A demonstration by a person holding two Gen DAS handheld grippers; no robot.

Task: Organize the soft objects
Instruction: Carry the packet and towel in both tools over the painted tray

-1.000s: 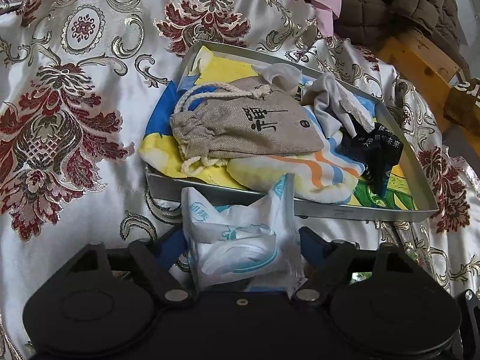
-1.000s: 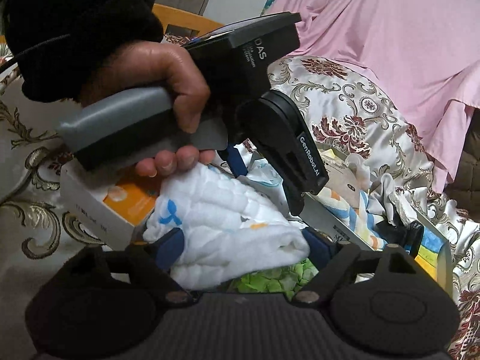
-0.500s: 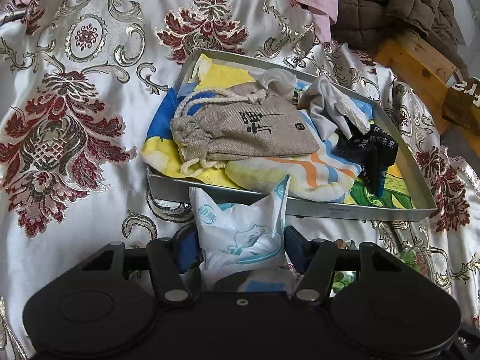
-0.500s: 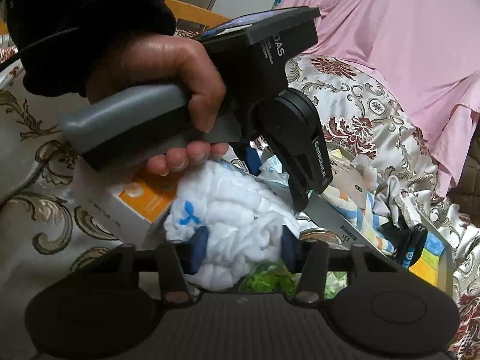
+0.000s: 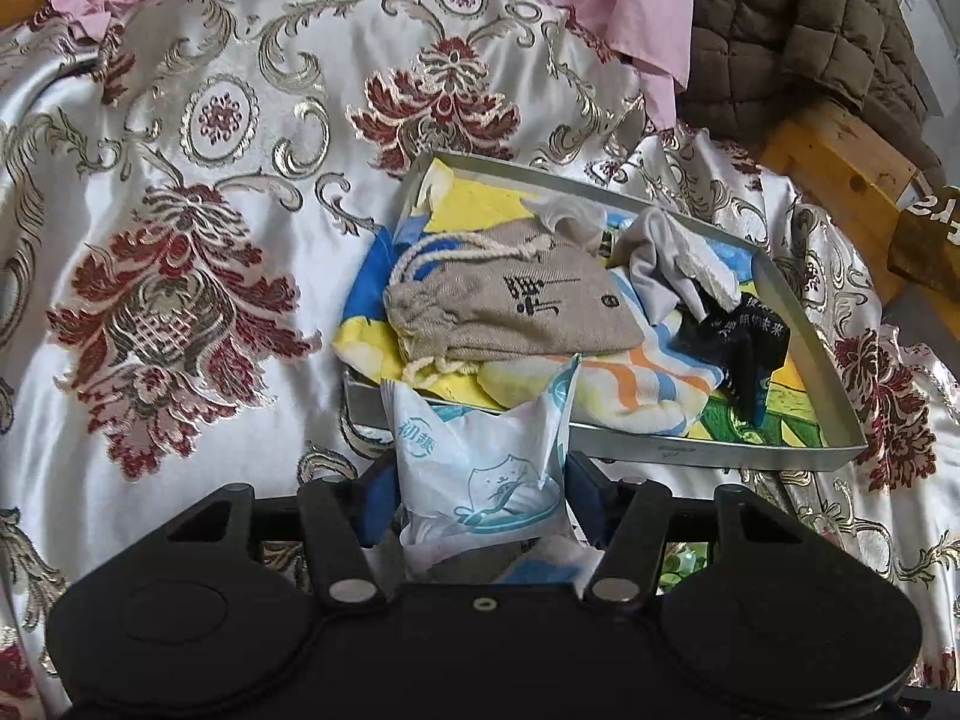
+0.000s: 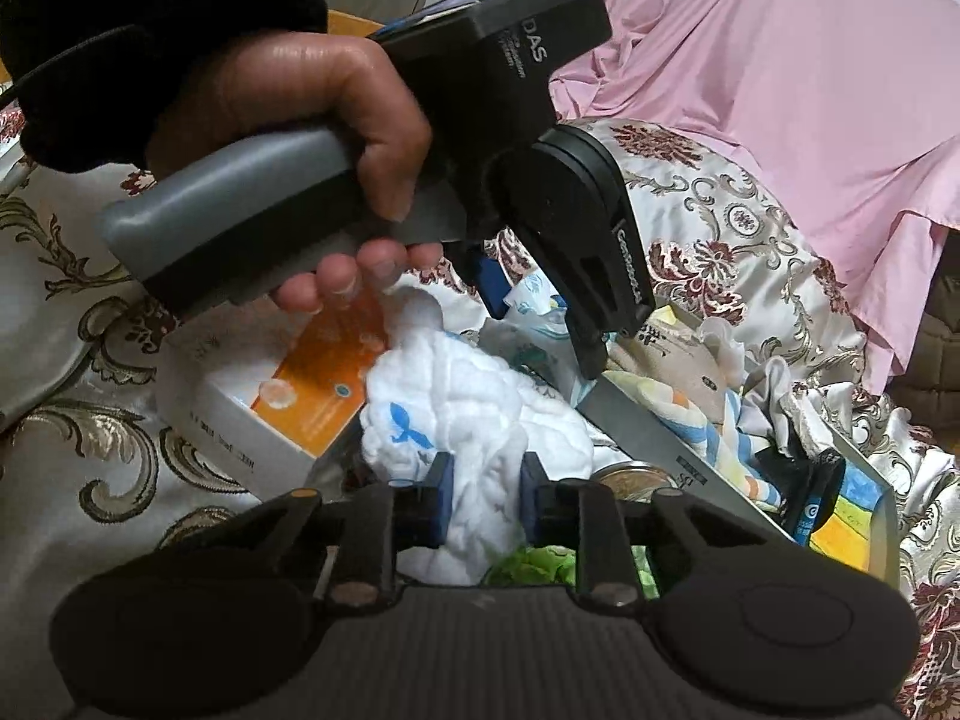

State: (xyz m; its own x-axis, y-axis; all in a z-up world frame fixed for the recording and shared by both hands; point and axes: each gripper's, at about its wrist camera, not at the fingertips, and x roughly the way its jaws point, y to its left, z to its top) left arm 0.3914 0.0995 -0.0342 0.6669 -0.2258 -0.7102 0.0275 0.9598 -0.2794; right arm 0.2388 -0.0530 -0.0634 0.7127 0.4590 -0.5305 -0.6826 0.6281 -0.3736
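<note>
Satin covers the whole surface (image 5: 198, 138) — a cream sheet with gold scrolls and dark red flowers, rumpled under everything, with pink cloth (image 6: 780, 78) heaped along its far side and a brown quilted jacket (image 5: 798, 42) slumped over a yellow wooden frame (image 5: 840, 156) in the corner. On the sheet sits a shallow metal tray (image 5: 708, 453) holding a bright printed cloth, a tan drawstring pouch (image 5: 510, 312), a grey rag and a black sock. The left gripper (image 5: 480, 498), just in front of the tray's near wall, has its jaws pressed on a white plastic packet (image 5: 480, 468) with a blue cat drawing, having closed in on it moments ago. The right gripper (image 6: 483, 501) has just been closing too — its blue pads now pinch a fold of a white quilted cloth (image 6: 462, 420) lying beside a white and orange box (image 6: 288, 408), near the tray's corner. A hand (image 6: 300, 120) in a black sleeve grips the left tool's grey handle above that cloth
</note>
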